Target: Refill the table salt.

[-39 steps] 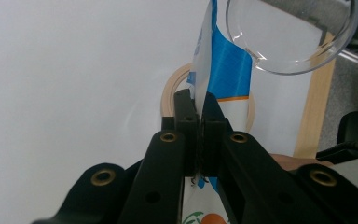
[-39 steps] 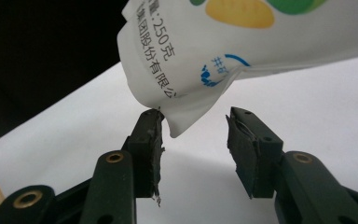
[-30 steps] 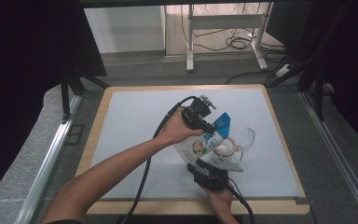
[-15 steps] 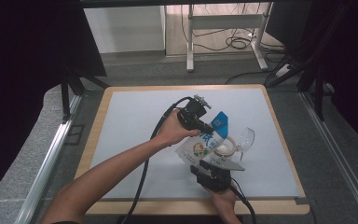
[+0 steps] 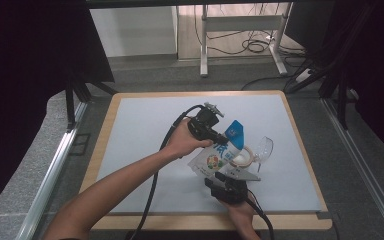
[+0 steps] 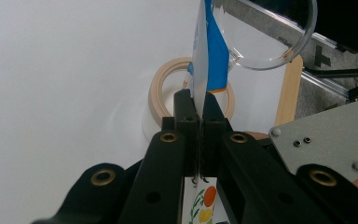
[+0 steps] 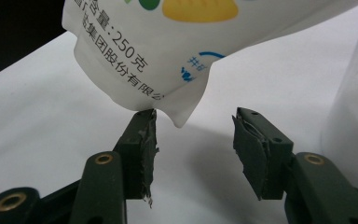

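One pouch (image 5: 220, 154), white with a blue top and printed fruit, sits just right of the centre of the high view, lifted above the white table mat (image 5: 140, 125). One left gripper (image 5: 215, 136) has its jaws clamped flat together on the pouch's thin edge; in the left gripper view the pouch (image 6: 205, 51) rises straight up out of the closed black jaws. One right gripper (image 5: 228, 175) sits below the pouch in the high view, toward the bottom edge. In the right gripper view its jaws stand well apart and have just been opening; the lower corner of the pouch (image 7: 168, 60) hangs between them, close to the tip of the jaw on the left, whose pad is not pressing on it. One tan ring (image 5: 243, 155) lies on the mat beside the pouch. One clear round dish (image 5: 264, 148) rests tilted just right of the ring; what either the dish or the pouch contains cannot be told.
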Available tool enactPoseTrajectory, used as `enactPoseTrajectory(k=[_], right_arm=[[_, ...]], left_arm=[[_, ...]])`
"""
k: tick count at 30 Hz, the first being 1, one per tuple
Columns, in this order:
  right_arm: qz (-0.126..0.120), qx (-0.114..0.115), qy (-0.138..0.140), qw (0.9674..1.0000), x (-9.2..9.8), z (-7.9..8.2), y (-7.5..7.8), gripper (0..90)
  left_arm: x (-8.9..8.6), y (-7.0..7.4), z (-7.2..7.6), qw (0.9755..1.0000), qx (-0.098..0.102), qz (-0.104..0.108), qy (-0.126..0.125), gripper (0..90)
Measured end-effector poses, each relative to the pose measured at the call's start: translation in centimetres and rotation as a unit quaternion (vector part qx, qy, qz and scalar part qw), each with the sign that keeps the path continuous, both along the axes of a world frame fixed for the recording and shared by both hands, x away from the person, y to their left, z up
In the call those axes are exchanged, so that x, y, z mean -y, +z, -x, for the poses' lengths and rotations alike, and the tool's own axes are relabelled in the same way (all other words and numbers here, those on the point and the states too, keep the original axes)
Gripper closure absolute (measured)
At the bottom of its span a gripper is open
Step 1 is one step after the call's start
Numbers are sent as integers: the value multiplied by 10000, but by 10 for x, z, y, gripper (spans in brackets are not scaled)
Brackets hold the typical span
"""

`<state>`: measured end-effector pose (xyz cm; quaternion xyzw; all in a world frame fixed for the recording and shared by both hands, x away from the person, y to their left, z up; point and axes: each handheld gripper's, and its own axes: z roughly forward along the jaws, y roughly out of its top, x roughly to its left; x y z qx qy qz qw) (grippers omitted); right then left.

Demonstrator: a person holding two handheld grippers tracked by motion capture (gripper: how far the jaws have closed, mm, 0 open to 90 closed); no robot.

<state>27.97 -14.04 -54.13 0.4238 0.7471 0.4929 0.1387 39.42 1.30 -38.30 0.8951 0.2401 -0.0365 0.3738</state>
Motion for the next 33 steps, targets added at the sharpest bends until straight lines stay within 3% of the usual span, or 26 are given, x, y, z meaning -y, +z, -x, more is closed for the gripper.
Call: enactPoseTrajectory(k=[17,25,28,33], right_arm=[[73,22,-26,10000,4,-1,-1,475],[26,54,-61,10000,5,0,1,475],[15,63,-57,10000,6,0,1,475],[-10,68,-58,10000,6,0,1,475]], left_arm=[[-8,2,8,9999,91,120,-72,897],[-17,-1,7,9995,56,293,60,897],[-21,-1,8,9992,192,354,39,897],[-24,-2,9,9985,202,512,11,897]])
